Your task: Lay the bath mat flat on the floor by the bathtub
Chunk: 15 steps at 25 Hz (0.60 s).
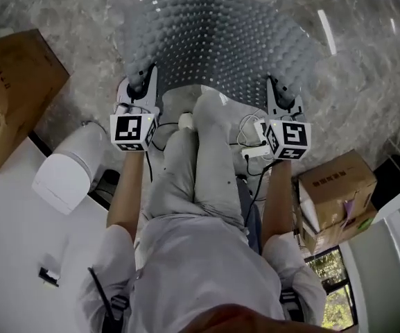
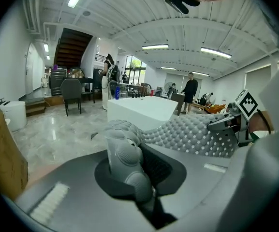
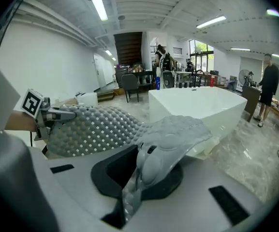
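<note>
The left tool and right tool each pinch a near corner of the bath mat, spread at upper centre over the floor. Hold both corners level and taut, settling the far edge beside the bathtub first

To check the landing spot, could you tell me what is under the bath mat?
Marble floor shows beside the bath mat; the patch directly beneath is covered and unseen.

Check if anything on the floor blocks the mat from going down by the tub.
Nothing visible does. The bath mat, gripped by the left gripper and right gripper, is over bare marble floor before the bathtub. The cardboard boxes sit off to the sides. Floor under the mat is hidden.
</note>
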Tool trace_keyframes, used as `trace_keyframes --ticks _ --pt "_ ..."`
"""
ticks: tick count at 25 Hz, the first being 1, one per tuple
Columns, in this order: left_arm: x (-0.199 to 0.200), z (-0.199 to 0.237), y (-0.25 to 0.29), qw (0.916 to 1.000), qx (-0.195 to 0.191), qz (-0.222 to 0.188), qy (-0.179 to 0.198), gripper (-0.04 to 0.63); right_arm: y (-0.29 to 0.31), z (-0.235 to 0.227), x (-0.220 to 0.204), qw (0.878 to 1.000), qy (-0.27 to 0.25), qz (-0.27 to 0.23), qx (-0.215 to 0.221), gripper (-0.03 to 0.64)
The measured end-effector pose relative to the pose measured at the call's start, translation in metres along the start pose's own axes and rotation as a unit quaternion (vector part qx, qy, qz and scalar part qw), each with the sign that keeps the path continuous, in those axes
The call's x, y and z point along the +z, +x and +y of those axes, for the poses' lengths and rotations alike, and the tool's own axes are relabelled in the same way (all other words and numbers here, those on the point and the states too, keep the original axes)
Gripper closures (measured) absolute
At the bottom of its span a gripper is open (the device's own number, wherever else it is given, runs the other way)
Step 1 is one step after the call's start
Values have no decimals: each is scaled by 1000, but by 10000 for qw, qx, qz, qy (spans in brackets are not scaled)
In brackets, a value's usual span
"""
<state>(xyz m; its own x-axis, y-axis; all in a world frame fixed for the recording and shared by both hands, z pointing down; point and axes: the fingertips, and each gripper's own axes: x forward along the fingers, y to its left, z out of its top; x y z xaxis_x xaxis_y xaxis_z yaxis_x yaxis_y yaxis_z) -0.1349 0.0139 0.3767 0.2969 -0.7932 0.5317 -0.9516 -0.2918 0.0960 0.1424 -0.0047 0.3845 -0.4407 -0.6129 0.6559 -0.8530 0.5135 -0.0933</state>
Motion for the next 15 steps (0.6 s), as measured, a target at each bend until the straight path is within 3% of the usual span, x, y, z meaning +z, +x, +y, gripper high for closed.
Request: trace_keyframes --ticks 6,15 --pt "-116 21 88 9993 -83 349 -85 574 109 -12 -83 9989 -290 340 148 591" --pt "-263 46 197 9959 -153 881 -171 574 225 -30 -204 9962 -478 640 353 591"
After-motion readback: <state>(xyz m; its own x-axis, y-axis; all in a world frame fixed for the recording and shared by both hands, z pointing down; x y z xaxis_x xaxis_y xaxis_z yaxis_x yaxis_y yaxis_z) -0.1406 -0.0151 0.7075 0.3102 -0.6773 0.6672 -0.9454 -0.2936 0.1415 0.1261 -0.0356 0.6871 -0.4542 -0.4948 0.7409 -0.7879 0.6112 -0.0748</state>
